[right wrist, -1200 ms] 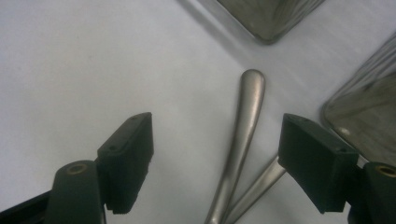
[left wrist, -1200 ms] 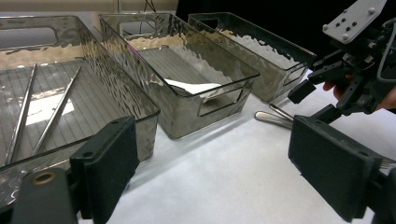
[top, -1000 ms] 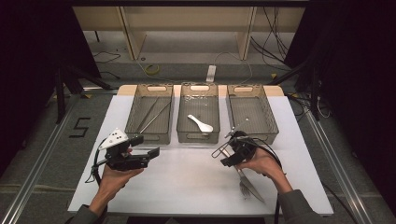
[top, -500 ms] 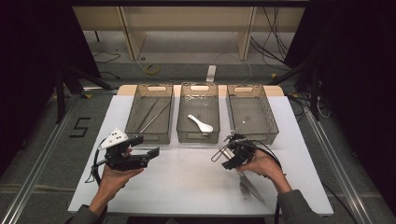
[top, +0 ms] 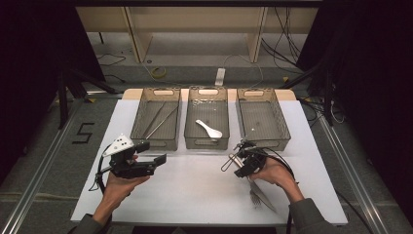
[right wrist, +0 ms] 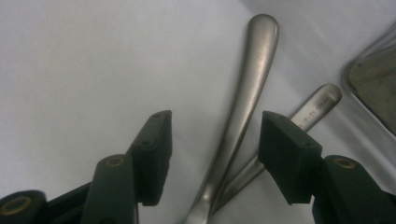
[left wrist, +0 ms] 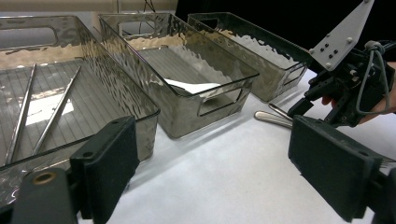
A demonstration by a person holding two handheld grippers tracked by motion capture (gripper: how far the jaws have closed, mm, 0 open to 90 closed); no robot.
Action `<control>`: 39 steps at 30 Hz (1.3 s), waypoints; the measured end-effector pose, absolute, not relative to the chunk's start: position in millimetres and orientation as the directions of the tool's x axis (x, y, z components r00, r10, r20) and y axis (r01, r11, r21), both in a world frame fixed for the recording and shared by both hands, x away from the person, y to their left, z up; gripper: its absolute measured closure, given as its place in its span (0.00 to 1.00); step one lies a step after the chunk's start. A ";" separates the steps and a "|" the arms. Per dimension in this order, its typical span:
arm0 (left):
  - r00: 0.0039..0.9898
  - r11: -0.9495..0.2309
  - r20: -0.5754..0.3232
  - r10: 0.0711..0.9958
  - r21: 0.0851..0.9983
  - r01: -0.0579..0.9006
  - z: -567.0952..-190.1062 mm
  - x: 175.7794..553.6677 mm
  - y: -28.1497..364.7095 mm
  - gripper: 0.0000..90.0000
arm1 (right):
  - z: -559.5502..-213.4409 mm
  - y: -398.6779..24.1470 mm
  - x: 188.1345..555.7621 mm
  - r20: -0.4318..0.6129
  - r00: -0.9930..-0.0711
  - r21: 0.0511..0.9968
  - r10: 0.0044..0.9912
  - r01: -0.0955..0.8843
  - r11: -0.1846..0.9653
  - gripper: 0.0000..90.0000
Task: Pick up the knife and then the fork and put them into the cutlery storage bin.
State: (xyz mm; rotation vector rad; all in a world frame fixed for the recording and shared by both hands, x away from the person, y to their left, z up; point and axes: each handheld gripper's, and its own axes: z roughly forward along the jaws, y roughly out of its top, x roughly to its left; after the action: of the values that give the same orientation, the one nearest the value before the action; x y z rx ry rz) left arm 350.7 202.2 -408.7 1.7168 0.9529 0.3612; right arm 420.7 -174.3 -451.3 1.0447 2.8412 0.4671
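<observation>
Right gripper view: two metal handles are seen lying crossed on the white table, between the jaws.
Right gripper: jaws, just closing, are held apart, pads untouched by metal.
Left gripper: jaws are held wide, nothing between.

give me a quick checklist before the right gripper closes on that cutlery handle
1. Handle between jaws: ok, the right gripper, its jaws just been closing, straddles the longer handle.
2. Pads touching it: not ok, gaps on both sides.
3. Single item: not ok, a second handle crosses beneath.
4. Right bin free: ok, nothing visible inside.
5. Left gripper clear: ok, open, far off.
6. Fork tines free: cannot tell.
</observation>
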 end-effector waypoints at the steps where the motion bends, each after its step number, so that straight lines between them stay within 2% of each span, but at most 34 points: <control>1: 0.633 -0.091 -0.215 0.743 0.906 0.414 -408.5 350.8 201.5 0.17 | -451.3 -174.6 420.3 0.029 -0.764 0.305 0.644 0.621 0.722 0.52; 19: 0.645 -0.107 -0.207 0.736 0.905 0.412 -409.2 351.5 198.5 0.17 | -452.9 -175.4 415.9 0.018 -0.763 0.286 0.646 0.623 0.728 0.66; 39: 0.652 -0.118 -0.202 0.731 0.904 0.412 -409.4 351.0 197.4 0.17 | -456.8 -169.9 414.1 -0.001 -0.797 0.242 0.604 0.585 0.774 0.80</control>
State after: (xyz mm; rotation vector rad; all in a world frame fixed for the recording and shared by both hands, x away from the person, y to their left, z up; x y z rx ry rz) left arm 351.0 197.4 -409.4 1.7434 0.9276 0.3526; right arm 414.1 -169.9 -456.8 0.9681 2.8840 0.3535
